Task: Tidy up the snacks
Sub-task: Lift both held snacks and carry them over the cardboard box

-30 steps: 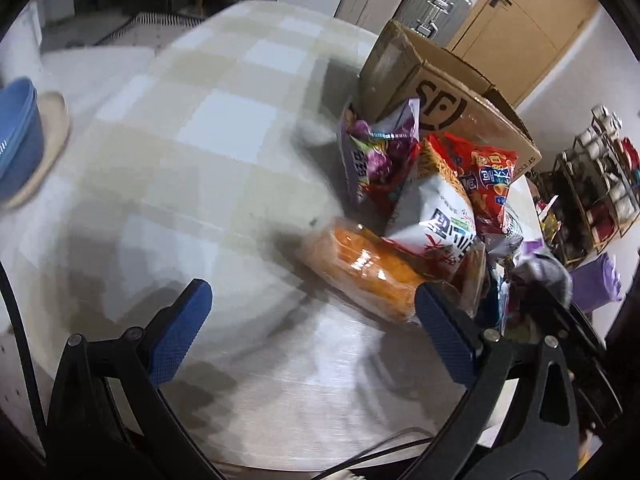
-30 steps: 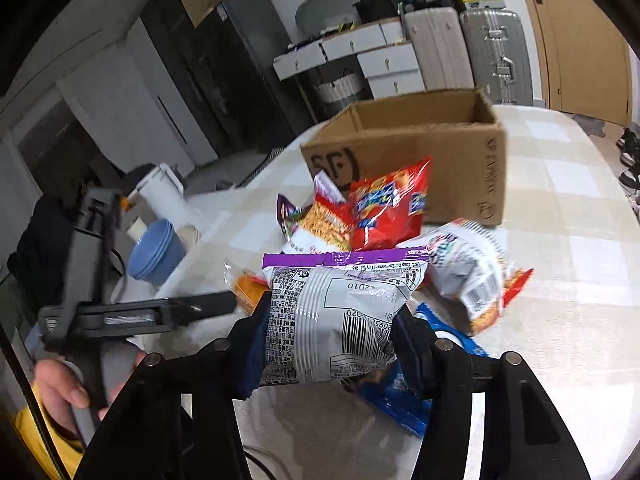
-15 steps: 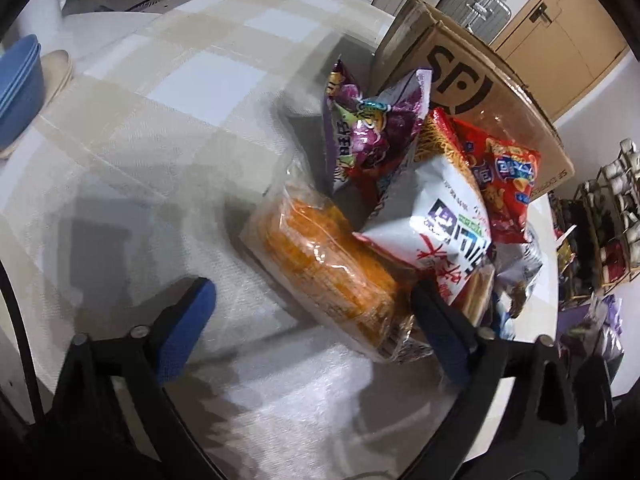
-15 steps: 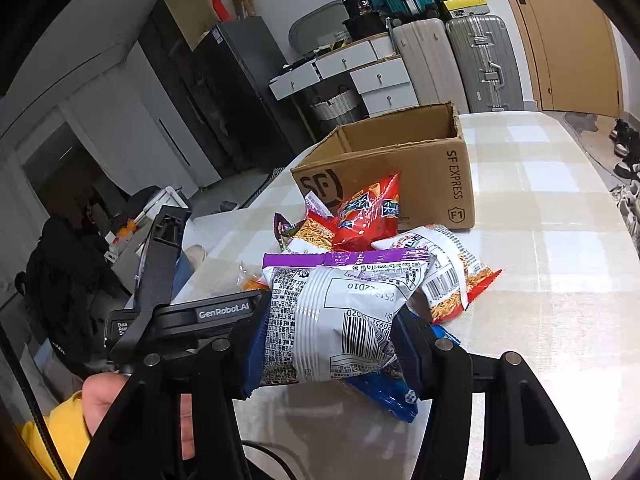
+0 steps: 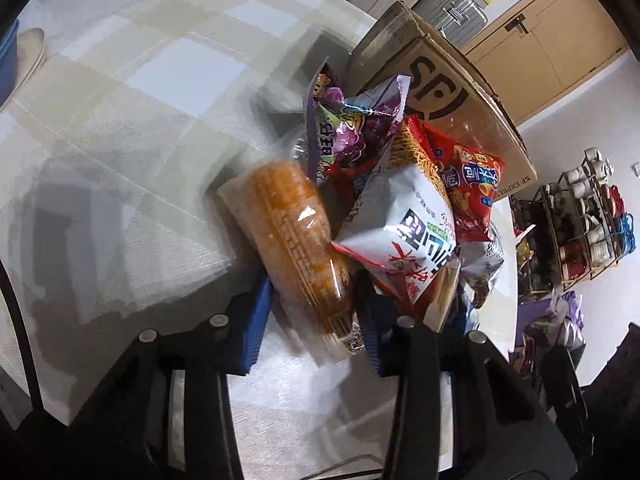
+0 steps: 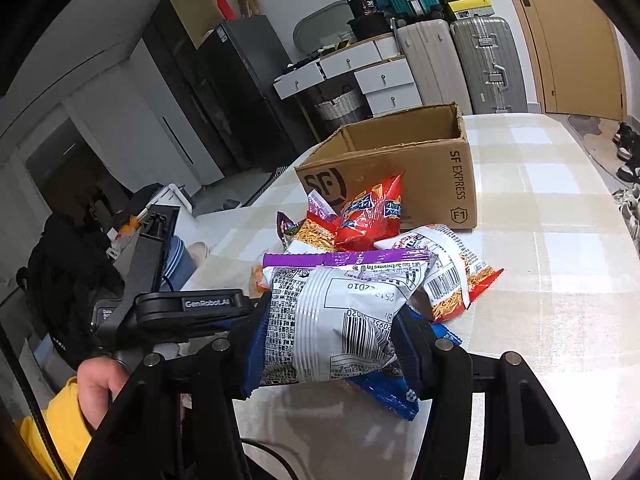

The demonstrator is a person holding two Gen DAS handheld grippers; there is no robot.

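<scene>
Left wrist view shows the left gripper (image 5: 312, 328) clamped around the orange cracker pack (image 5: 292, 236) on the table (image 5: 120, 128), while the right gripper (image 6: 328, 344) grasps a white snack bag (image 6: 336, 320) above the pile.

Left wrist view: close and steep over the snack pile (image 5: 384, 208), facing the cardboard box (image 5: 444, 92). Right wrist view: low, level, facing the box (image 6: 404, 168) and room behind. Shared: pile, box, checked tablecloth (image 6: 552, 216).

checked tablecloth (image 6: 560, 216), grey suitcase (image 6: 486, 64), black fridge (image 6: 240, 92)
</scene>
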